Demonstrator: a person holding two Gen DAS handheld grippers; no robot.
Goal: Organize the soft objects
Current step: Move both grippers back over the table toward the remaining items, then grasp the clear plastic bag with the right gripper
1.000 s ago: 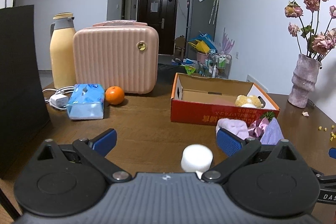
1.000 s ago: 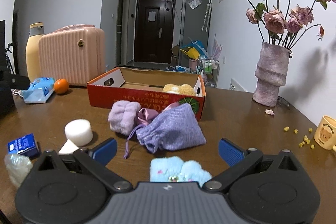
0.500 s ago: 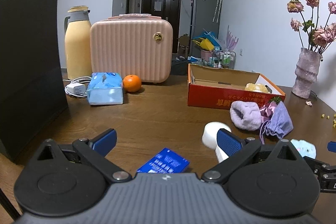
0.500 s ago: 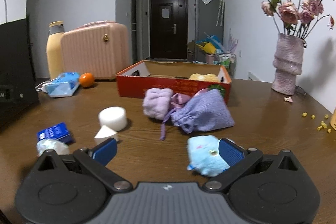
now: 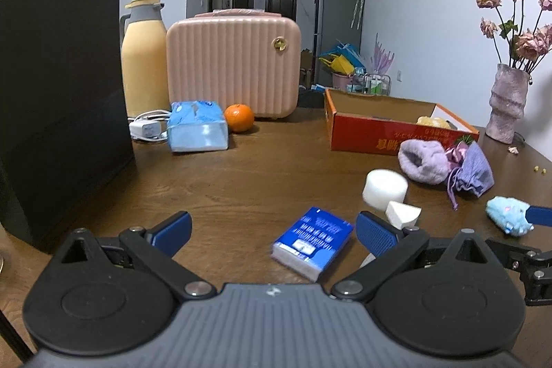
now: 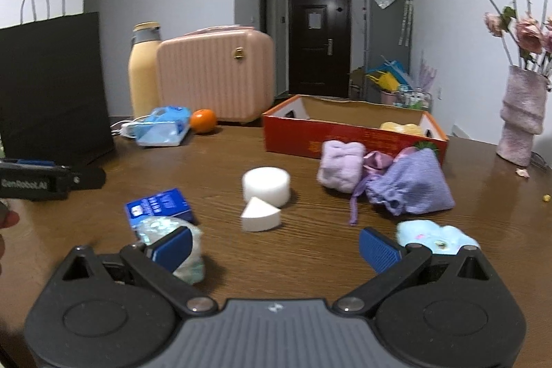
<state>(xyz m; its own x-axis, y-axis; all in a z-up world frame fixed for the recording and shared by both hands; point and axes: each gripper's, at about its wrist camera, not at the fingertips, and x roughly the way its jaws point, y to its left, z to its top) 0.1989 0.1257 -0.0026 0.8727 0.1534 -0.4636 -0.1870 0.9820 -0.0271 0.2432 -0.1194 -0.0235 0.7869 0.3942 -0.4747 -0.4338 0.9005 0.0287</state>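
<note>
Soft things lie on the brown table in front of a red cardboard box (image 5: 379,135) (image 6: 310,140) that holds a yellow plush (image 6: 402,128). They are a lilac fluffy roll (image 5: 421,161) (image 6: 339,168), a purple drawstring pouch (image 5: 474,173) (image 6: 410,187), a round white sponge (image 5: 384,188) (image 6: 265,185), a white wedge sponge (image 5: 402,214) (image 6: 260,214) and a light blue plush (image 5: 509,218) (image 6: 434,237). My left gripper (image 5: 272,230) is open and empty over a blue tissue pack (image 5: 312,242) (image 6: 160,206). My right gripper (image 6: 274,247) is open and empty, the blue plush beside its right finger.
A crinkled clear wrapper (image 6: 172,240) lies by the right gripper's left finger. A black paper bag (image 5: 58,92) stands at the left. A pink case (image 5: 233,66), yellow jug (image 5: 143,59), blue tissue packet (image 5: 196,126), orange (image 5: 239,117) and charger (image 5: 146,128) sit behind. A vase (image 5: 507,104) stands at the right.
Both grippers have drawn back from the box and swung left. More table shows, with the blue tissue pack and wrapper in view. Both stay open and empty.
</note>
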